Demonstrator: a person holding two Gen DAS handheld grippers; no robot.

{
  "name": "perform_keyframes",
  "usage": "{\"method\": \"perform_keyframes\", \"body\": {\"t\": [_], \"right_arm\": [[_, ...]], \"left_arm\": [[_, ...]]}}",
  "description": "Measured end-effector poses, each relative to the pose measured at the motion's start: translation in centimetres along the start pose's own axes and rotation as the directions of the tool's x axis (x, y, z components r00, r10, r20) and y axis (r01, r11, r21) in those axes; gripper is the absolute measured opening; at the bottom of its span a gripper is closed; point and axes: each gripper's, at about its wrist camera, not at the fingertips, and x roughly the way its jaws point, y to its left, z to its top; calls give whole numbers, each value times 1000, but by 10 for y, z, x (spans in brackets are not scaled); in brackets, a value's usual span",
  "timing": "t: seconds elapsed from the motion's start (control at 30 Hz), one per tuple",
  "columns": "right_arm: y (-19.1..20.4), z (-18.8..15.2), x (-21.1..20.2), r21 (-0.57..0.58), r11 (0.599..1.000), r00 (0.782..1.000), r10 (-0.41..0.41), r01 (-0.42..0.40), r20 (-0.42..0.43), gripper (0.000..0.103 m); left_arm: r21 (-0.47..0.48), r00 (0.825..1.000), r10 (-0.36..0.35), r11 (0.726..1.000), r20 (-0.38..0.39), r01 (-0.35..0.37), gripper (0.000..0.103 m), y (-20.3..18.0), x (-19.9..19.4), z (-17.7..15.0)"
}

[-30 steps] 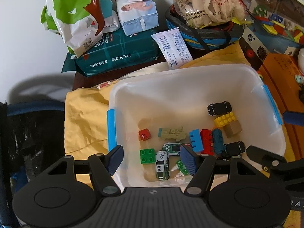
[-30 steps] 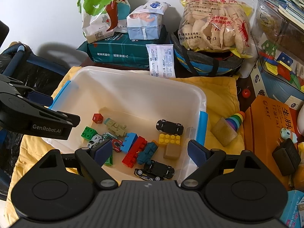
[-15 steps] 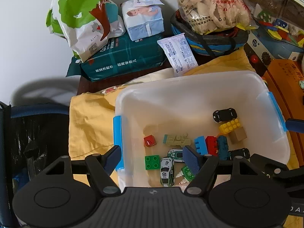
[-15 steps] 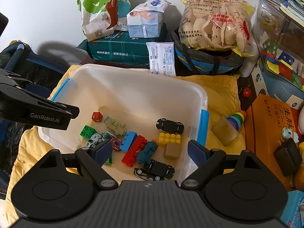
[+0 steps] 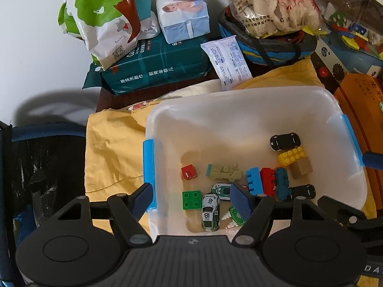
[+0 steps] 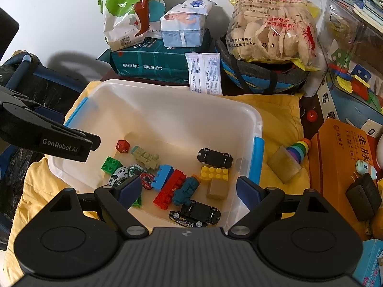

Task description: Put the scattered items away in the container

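Green round toy (image 5: 237,213) half hidden behind left gripper's right finger (image 5: 240,201); small white piece (image 5: 227,215) beside it too small to identify; right gripper's left finger (image 6: 128,190) covers a green item (image 6: 138,202) in bin (image 6: 182,100); snack bag (image 5: 270,2) cut off at top edge

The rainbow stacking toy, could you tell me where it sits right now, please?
In the right wrist view, the rainbow stacking toy lies outside the bin, on the yellow cloth right of it, beside the orange box.
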Motion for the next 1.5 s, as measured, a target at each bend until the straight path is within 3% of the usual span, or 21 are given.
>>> {"method": "perform_keyframes", "body": {"t": [0.4, 0.6, 0.93, 1.2, 1.33, 1.5], "right_arm": [[3, -3, 0, -14, 1000, 1000, -5, 5, -2, 89], [1, -1, -2, -16, 1000, 1000, -6, 6, 5, 89], [-1, -3, -3, -15, 1000, 1000, -10, 10, 6, 89], [-1, -4, -2, -13, 1000, 1000, -8, 8, 6, 89], [-1, -5, -2, -15, 1000, 1000, -7, 8, 5, 89], [-3, -6, 0, -12, 1000, 1000, -7, 7, 4, 89]], "left_arm": [[-1, 998, -3, 1000, 64, 3, 75, -2, -10, -1], [-31, 999, -23, 999, 31, 24, 76, 3, -6, 2], [-35, 1000, 2, 999, 25, -1, 76, 1, -5, 2], [-22, 998, 13, 1000, 57, -12, 76, -2, -7, 1], [-51, 998, -6, 999, 68, 9, 85, 2, -8, 1], [-25, 995, 34, 999, 91, -32, 85, -2, -10, -1]]}}
